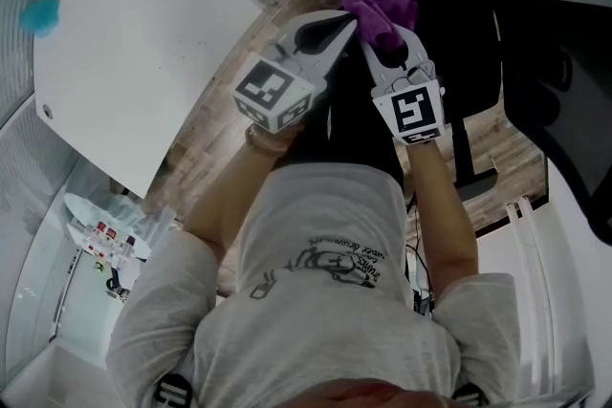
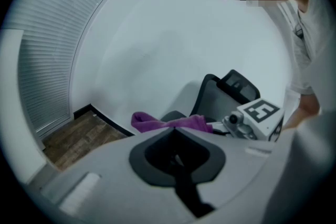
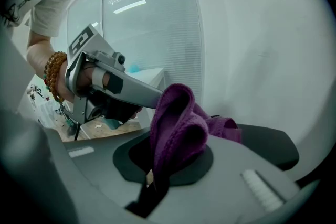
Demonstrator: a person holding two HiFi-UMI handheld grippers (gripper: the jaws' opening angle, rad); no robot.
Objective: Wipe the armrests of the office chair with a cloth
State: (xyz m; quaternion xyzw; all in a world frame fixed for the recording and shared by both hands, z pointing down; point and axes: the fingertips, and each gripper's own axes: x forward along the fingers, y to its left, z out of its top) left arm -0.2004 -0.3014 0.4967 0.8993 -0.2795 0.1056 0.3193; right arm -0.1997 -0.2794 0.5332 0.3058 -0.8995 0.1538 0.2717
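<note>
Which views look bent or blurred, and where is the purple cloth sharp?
Left gripper view: strong fisheye bend, dark corners, the left claw blurred. Right gripper view: same bend, the purple cloth sharp, glare streaks on the glass panel. Head view: even light, cloth sharp.

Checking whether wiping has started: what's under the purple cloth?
A dark chair pad shows beneath and behind the purple cloth, which the right tongs clamp. The folds hide whether cloth and pad touch.
</note>
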